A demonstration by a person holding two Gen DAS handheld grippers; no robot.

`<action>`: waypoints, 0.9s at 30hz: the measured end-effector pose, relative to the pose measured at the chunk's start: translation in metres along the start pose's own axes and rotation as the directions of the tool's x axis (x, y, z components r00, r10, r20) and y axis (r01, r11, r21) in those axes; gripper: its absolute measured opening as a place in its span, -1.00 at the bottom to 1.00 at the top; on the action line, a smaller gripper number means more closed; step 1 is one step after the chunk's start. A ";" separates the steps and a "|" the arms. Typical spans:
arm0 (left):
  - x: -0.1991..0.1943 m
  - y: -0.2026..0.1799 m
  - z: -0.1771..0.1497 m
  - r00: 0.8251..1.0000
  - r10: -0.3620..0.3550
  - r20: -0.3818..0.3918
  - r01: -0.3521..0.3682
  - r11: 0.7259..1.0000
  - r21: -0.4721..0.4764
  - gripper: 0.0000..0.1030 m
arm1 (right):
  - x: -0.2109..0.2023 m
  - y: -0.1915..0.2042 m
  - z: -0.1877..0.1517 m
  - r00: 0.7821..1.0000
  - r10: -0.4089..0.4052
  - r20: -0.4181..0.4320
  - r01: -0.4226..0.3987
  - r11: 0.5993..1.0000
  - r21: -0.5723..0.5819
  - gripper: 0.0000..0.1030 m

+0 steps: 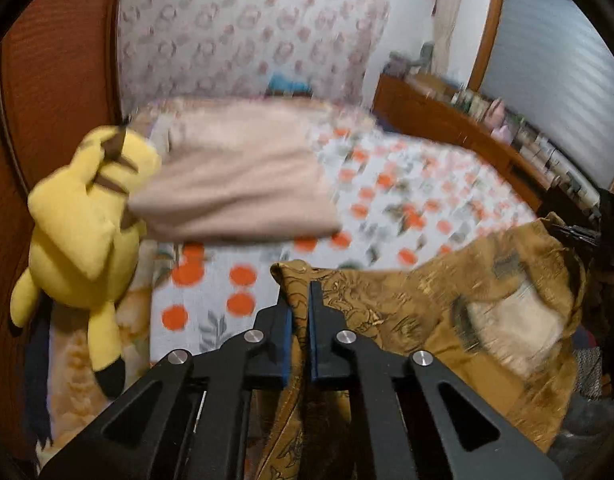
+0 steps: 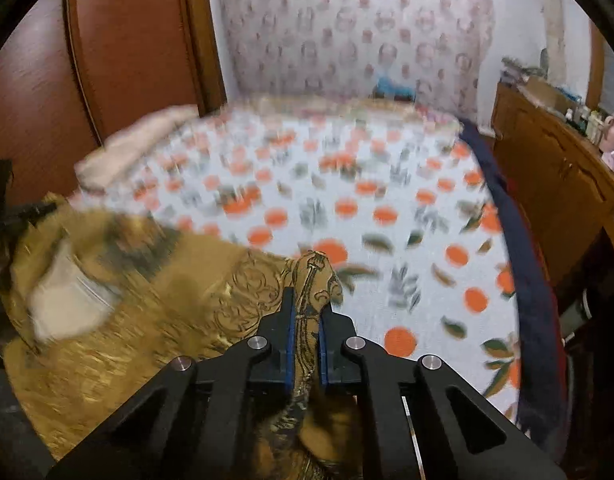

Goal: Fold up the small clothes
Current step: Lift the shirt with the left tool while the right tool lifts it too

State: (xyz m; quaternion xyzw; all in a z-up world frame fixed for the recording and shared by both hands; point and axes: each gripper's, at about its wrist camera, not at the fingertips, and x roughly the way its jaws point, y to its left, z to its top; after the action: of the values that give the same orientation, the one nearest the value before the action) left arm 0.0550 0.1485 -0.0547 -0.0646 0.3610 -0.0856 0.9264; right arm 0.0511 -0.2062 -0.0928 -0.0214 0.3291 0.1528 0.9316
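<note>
A small mustard-gold garment (image 1: 447,320) with dark printed figures hangs over the bed, stretched between both grippers. My left gripper (image 1: 301,292) is shut on one corner of it; the cloth runs out to the right toward the other black gripper at the frame's right edge. In the right wrist view the same garment (image 2: 147,312) spreads to the left, and my right gripper (image 2: 307,300) is shut on a bunched corner that pokes up between its blue pads (image 2: 291,320). A pale patch shows on the cloth's middle.
The bed wears a white sheet with orange dots (image 2: 347,208). A yellow plush toy (image 1: 87,232) and a beige pillow (image 1: 235,184) lie at its left. A wooden headboard (image 1: 59,80) stands left, and a wooden cabinet with bottles (image 1: 487,132) right.
</note>
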 end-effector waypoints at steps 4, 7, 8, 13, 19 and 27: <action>-0.037 -0.013 0.021 0.993 -0.058 0.105 0.056 0.998 0.021 -0.87 | -0.059 0.004 0.025 0.988 0.001 0.156 0.002 1.000 -0.016 -0.85; -0.071 -0.026 0.036 0.977 -0.095 0.193 0.087 0.995 0.049 -0.87 | -0.084 0.006 0.037 0.978 0.011 0.210 -0.005 1.000 -0.029 -0.85; -0.087 -0.031 0.040 0.967 -0.099 0.233 0.087 0.994 0.061 -0.87 | -0.096 0.007 0.041 0.972 0.014 0.234 -0.005 0.999 -0.036 -0.85; -0.142 -0.045 0.059 0.917 -0.099 0.386 0.072 0.994 0.083 -0.88 | -0.168 0.011 0.060 0.930 -0.006 0.367 0.035 0.997 -0.071 -0.86; -0.193 -0.046 0.102 0.853 -0.124 0.508 0.086 0.991 0.098 -0.88 | -0.231 0.004 0.090 0.875 -0.006 0.484 0.041 0.997 -0.062 -0.86; -0.181 -0.043 0.155 0.823 -0.060 0.564 0.014 0.996 0.085 -0.88 | -0.247 0.006 0.143 0.829 -0.037 0.558 0.106 0.990 -0.092 -0.86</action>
State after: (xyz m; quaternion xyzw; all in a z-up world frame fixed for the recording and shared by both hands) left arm 0.0242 0.1524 0.1856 -0.0582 0.0651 -0.0945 0.9917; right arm -0.0458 -0.2476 0.1724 -0.0438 0.0341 0.1366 0.9891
